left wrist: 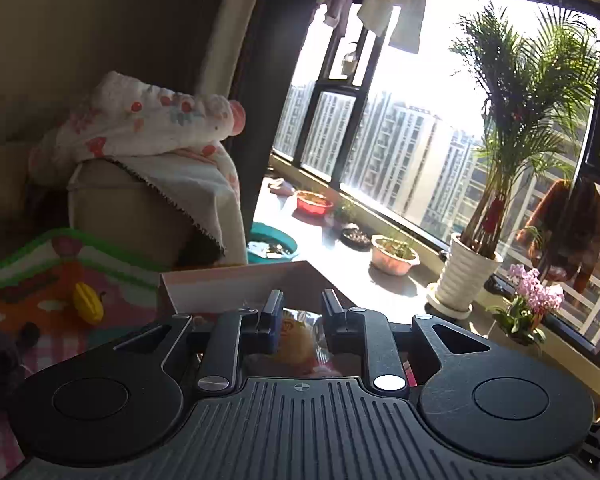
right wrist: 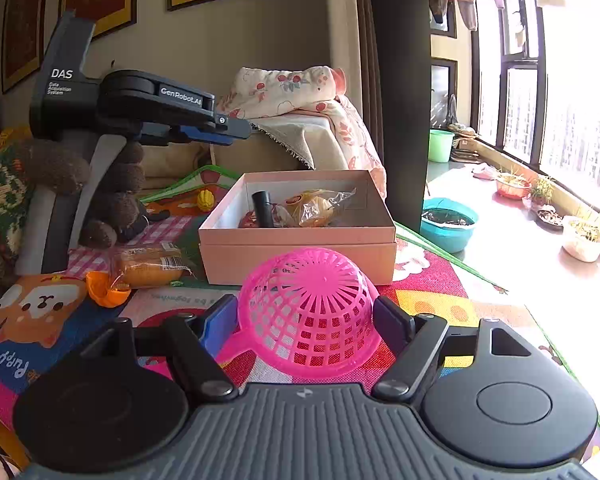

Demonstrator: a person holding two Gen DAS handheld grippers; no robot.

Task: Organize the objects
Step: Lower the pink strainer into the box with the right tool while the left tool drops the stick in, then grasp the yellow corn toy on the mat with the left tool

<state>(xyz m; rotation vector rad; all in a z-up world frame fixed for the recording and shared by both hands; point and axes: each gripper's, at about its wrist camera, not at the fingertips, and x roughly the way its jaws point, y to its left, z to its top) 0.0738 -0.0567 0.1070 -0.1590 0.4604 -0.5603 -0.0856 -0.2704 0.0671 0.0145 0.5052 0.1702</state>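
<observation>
Pink basket between parted right tongs; left tongs apart (box contents half-hidden).

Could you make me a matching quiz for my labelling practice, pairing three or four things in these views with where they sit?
Things:
1. upside-down pink plastic mesh basket
2. black cylinder
3. wrapped yellow bread loaf
4. teal plastic basin

Places:
A. inside the open pink cardboard box
B. on the floor right of the box, by the window ledge
C. on the colourful play mat, left of the box
D. between the fingers of the right tool

Pairs: 1-D, 2-A, 3-C, 4-B
</observation>
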